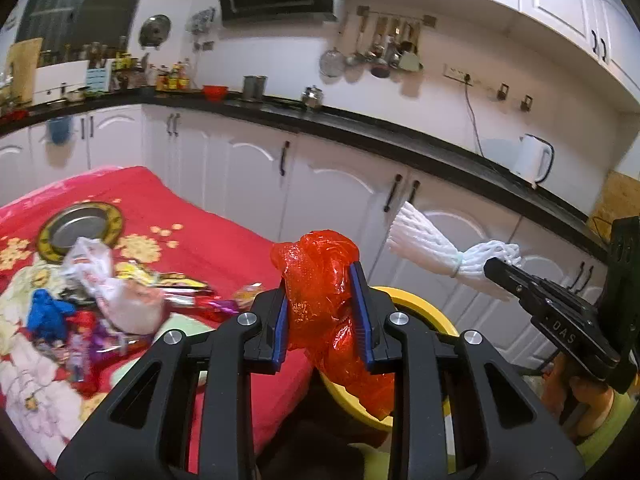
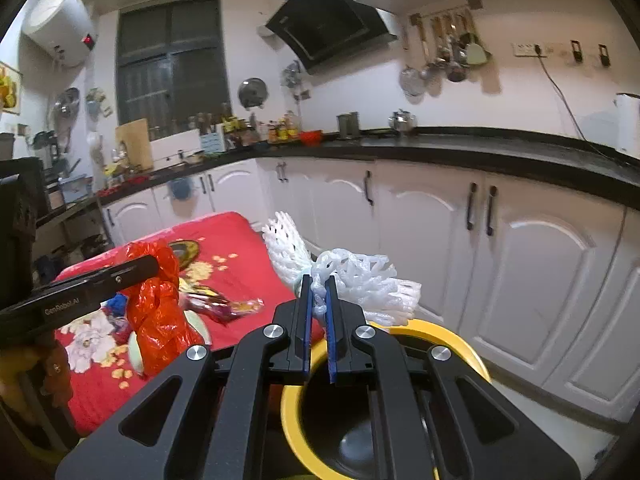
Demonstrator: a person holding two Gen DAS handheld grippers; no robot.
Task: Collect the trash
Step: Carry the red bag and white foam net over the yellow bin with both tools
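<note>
Both grippers hung over the yellow-rimmed bin point(image 2: 472, 354): the left gripper point(image 1: 322, 312) clamped a red plastic bag point(image 1: 320, 280), the right gripper point(image 2: 319, 320) pinched white foam netting point(image 2: 372, 280); releasing into the bin seemed next

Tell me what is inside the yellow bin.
The yellow bin shows a dark, bare-looking bottom in the right wrist view. The right hand-held gripper covers part of it, so the rest stays unseen.

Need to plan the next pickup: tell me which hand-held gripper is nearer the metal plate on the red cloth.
Left. The left hand-held gripper, shut on the red plastic bag, is beside the table holding the metal plate. The right hand-held gripper, gripping white foam netting, is farther out above the yellow bin.
</note>
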